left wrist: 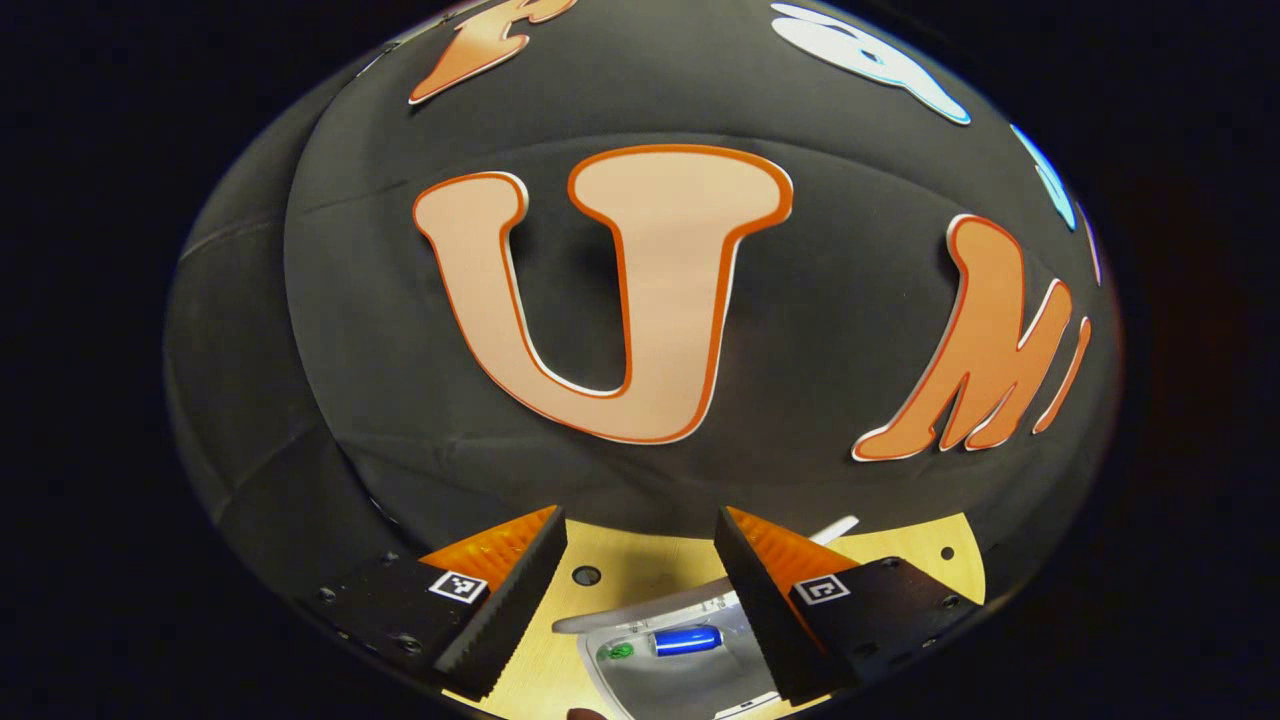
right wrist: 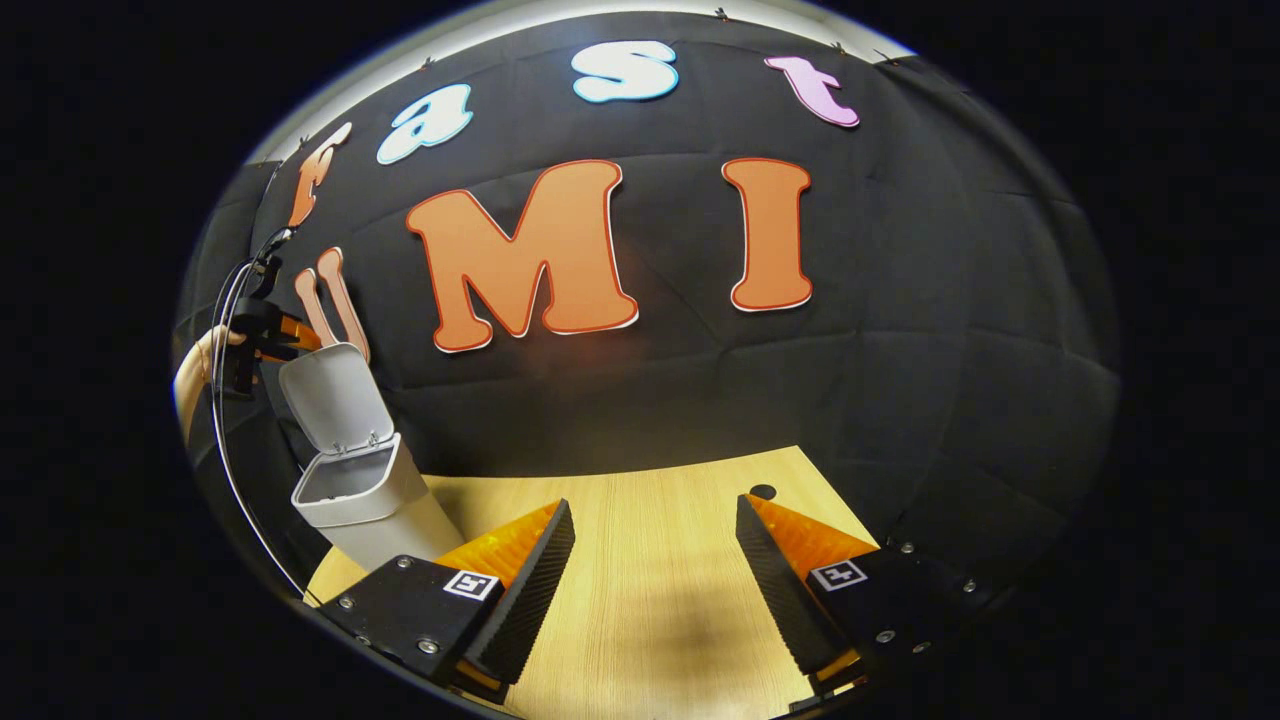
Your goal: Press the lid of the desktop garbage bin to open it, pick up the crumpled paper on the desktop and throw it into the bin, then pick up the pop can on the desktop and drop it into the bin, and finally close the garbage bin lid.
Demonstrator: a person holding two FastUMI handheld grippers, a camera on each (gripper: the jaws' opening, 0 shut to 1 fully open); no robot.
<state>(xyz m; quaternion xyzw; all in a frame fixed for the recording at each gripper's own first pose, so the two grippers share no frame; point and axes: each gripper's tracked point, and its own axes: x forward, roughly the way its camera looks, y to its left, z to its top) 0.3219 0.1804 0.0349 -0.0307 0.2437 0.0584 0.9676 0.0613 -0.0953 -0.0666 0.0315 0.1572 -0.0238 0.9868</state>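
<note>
The left hand-held gripper, fingers apart, is hovering above the open bin, the pop can lying inside at six o'clock; the right hand-held gripper is gaping over the worktop.

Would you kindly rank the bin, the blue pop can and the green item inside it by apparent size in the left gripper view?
1. Bin, partly cut off by the view's edge.
2. Blue pop can, lying inside it.
3. Green item, smallest; too small to identify.
</note>
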